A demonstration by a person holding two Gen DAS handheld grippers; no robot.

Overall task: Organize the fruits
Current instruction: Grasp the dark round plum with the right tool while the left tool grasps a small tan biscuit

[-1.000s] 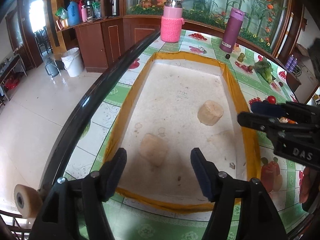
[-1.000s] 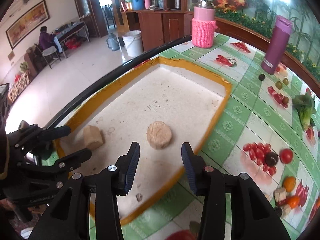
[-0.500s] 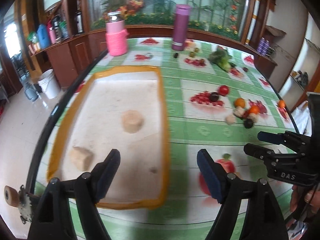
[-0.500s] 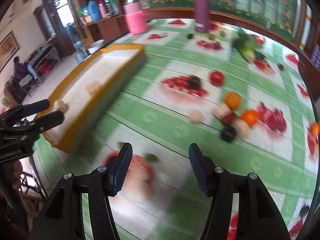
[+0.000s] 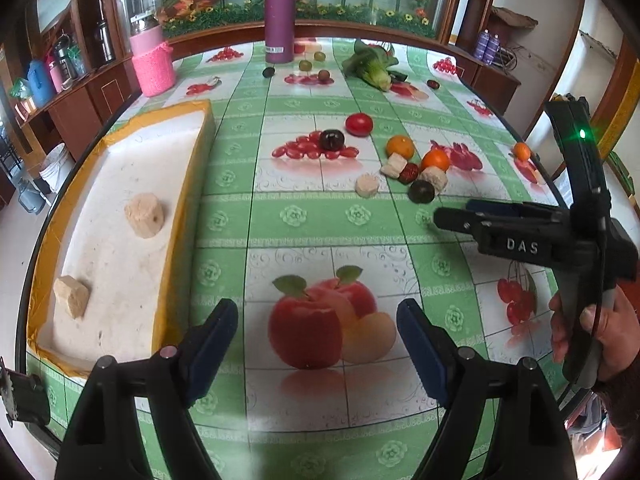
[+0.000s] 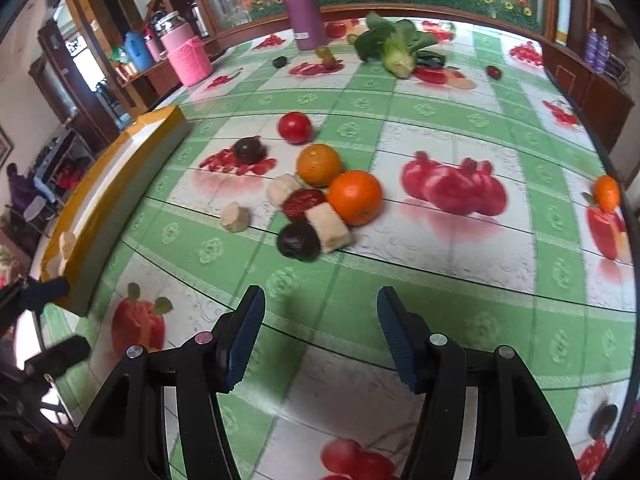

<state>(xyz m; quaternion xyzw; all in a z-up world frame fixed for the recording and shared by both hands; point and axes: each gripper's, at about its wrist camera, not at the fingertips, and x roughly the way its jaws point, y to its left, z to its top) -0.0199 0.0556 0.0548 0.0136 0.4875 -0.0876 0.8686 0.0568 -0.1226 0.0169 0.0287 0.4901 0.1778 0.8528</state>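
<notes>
both tools have swung away from the tray [image 5: 192, 184] toward the fruit. the left tool [image 5: 316, 344] hangs wide and empty over the desk [image 5: 320, 220]; the right tool [image 6: 320, 332] is wide too, empty, aimed at the fruit cluster [image 6: 320, 208]. beyond it a dark fruit [image 6: 298, 244] touches a pale chunk [image 6: 330, 226] whose long axis runs toward the near right, with two oranges [image 6: 354, 196] behind. the tray's inside is mostly hidden in the right view. a small orange [image 6: 606, 192] sits well apart.

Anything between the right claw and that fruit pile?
Nothing: the right wrist view shows only bare green tablecloth between the open right claw and the dark fruit fronting the pile.
</notes>
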